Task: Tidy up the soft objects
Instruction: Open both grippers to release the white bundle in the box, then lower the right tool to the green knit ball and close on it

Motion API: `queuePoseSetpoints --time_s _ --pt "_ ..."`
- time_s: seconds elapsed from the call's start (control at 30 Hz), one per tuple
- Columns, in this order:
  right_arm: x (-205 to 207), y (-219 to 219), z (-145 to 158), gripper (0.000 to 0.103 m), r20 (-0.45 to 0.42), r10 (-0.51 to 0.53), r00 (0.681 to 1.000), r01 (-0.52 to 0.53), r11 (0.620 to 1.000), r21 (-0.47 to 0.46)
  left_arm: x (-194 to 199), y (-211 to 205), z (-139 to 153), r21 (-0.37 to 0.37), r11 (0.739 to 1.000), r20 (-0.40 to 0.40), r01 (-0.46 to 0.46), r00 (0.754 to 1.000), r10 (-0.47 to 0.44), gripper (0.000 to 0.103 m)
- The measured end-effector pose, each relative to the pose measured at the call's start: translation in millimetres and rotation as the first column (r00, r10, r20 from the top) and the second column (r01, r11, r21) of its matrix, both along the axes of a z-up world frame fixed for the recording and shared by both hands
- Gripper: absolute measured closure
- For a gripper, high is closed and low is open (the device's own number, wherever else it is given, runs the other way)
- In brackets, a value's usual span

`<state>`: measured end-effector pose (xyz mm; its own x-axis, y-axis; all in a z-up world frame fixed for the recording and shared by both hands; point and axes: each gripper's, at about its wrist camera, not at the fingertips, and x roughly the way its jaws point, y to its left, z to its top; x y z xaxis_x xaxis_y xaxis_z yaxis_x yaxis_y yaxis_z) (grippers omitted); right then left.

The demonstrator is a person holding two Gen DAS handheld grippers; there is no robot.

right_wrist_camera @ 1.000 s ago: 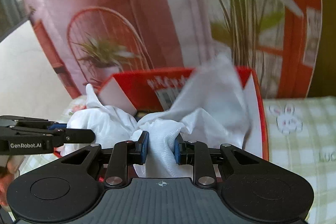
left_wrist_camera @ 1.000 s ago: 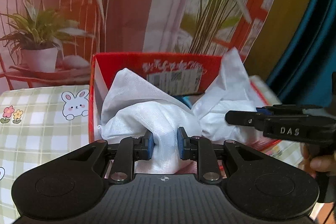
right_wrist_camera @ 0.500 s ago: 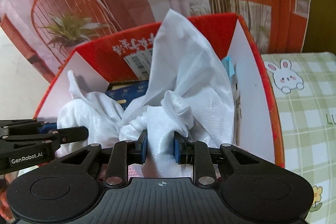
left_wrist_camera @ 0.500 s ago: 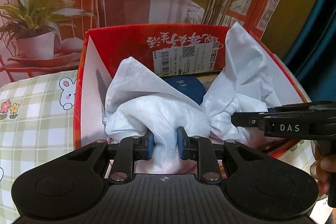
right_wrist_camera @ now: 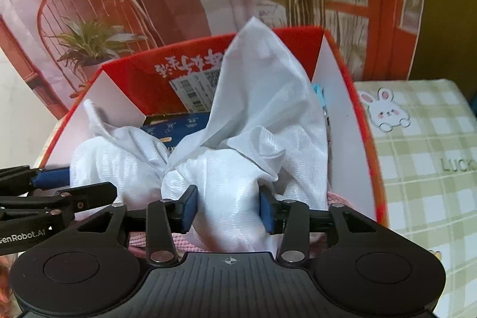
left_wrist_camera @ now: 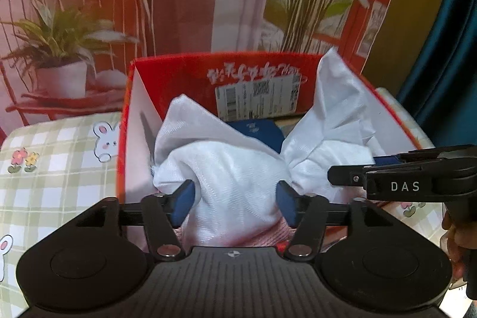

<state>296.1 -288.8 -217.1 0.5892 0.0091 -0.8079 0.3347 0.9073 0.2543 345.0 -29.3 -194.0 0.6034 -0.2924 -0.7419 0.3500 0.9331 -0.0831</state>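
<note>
Now releasing: left gripper (left_wrist_camera: 235,203) and right gripper (right_wrist_camera: 228,207) both spreading their fingers around bunched white cloth (left_wrist_camera: 238,169), sitting loose in the near half of the red cardboard box (left_wrist_camera: 131,121). Probably backing out next, without snagging folds. Beneath, showing only slivers of pink fabric (right_wrist_camera: 193,242); farther in, half-hiding a blue item (left_wrist_camera: 259,133).

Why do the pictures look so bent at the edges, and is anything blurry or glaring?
Left wrist view: fisheye lens curves the red box walls and tablecloth; the backdrop looks soft. Right wrist view: same bulging, dark rounded corners, and a mild sheen on the white cloth between the right gripper fingers.
</note>
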Motion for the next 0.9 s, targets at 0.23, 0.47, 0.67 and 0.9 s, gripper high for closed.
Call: queuePoseSetpoints --time_s 0.23,0.47,0.67,0.9 --pt "-23.3 1.6 30.5 0.032 0.076 0.003 0.997 0.004 0.996 -0.085 -31.3 10.5 27.4 0.015 0.999 0.127 -0.052 0.991 0.049 0.004" --pt "-55.5 1.3 43.9 0.007 0.159 -0.003 0.987 0.022 0.993 -0.118 -63.2 15.9 36.6 0.048 0.993 0.194 -0.107 0.976 0.096 0.000" --pt "-83.1 6.1 42.9 0.001 0.210 -0.007 0.978 0.035 0.991 -0.128 -88.3 20.4 30.5 0.040 0.991 0.238 -0.128 0.965 0.115 0.000" --pt "-121.1 22.3 31.9 0.000 0.312 0.026 0.950 0.027 0.986 -0.166 -121.4 19.4 16.2 0.063 0.990 0.323 -0.130 0.941 0.103 0.000"
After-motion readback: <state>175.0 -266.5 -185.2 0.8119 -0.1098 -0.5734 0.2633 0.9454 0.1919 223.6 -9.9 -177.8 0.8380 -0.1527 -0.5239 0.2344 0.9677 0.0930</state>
